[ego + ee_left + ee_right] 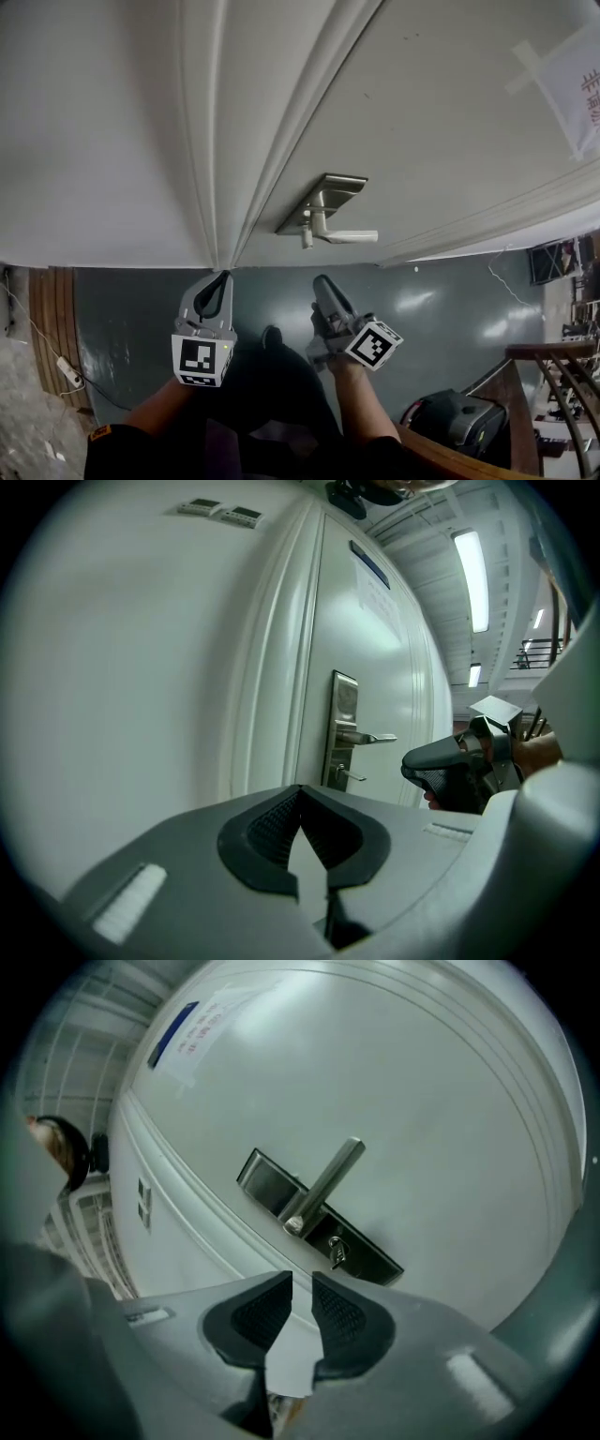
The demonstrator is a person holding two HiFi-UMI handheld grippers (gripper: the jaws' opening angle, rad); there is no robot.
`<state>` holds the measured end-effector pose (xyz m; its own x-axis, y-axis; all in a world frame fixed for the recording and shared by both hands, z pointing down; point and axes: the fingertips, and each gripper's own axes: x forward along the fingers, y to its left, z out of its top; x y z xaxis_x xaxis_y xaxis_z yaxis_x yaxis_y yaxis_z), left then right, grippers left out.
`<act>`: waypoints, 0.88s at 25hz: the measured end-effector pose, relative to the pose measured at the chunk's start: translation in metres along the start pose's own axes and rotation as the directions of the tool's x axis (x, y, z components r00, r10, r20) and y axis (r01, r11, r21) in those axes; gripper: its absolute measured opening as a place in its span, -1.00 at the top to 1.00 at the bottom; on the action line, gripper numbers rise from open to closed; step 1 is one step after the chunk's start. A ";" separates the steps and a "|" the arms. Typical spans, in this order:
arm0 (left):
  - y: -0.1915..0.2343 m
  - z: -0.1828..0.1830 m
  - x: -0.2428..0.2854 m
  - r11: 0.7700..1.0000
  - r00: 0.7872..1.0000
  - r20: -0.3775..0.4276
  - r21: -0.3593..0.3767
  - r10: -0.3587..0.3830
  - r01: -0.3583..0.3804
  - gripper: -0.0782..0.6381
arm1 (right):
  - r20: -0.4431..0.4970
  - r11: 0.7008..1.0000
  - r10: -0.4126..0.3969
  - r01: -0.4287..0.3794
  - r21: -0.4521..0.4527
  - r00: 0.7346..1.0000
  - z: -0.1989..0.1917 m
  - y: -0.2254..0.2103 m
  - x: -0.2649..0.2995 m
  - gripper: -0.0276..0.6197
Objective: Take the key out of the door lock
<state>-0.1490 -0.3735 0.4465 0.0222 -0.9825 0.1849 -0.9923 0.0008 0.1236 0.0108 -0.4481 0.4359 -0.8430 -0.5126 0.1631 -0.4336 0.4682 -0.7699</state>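
The right claw holds its pads a narrow slit apart with nothing between them. It is empty and stands short of the door. Just ahead of its tips and slightly to their right, the key sits in the lock. The lock is low on the metal plate, beneath the lever handle. The left claw is pressed together at the tips and grips nothing. It hangs beside the right one, farther from the key.

By my reading nothing of the task is done: the key is in place and untouched, so the reach, pinch and pull-out all remain. The key is tiny in every view, so I cannot tell whether it is turned in the cylinder. The paper notice well beyond the claws is cut off at the edge and unreadable.
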 end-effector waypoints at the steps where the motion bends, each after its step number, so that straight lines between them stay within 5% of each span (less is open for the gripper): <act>1: 0.005 0.000 0.000 1.000 1.000 0.000 -0.001 0.020 -0.020 0.74 | -0.010 0.998 0.034 -0.034 0.052 0.999 0.000 -0.002 0.007 0.76; 9: 0.019 0.003 -0.002 0.981 0.981 -0.011 -0.023 0.193 -0.193 0.74 | -0.093 0.933 0.196 -0.157 0.324 0.976 0.001 -0.025 0.053 0.70; 16: 0.011 0.007 0.000 0.952 0.954 -0.033 -0.071 0.297 -0.299 0.74 | -0.162 0.880 0.318 -0.228 0.417 0.934 -0.001 -0.028 0.060 0.73; 22: 0.004 0.007 -0.004 0.932 0.935 -0.033 -0.070 0.354 -0.355 0.74 | -0.190 0.863 0.333 -0.217 0.457 0.923 -0.002 -0.042 0.061 0.73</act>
<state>-0.1541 -0.3704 0.4392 -0.3264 -0.9120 0.2485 -0.9243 0.3629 0.1181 -0.0227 -0.4980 0.4793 -0.9835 -0.1804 0.0116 -0.0458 0.1867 -0.9813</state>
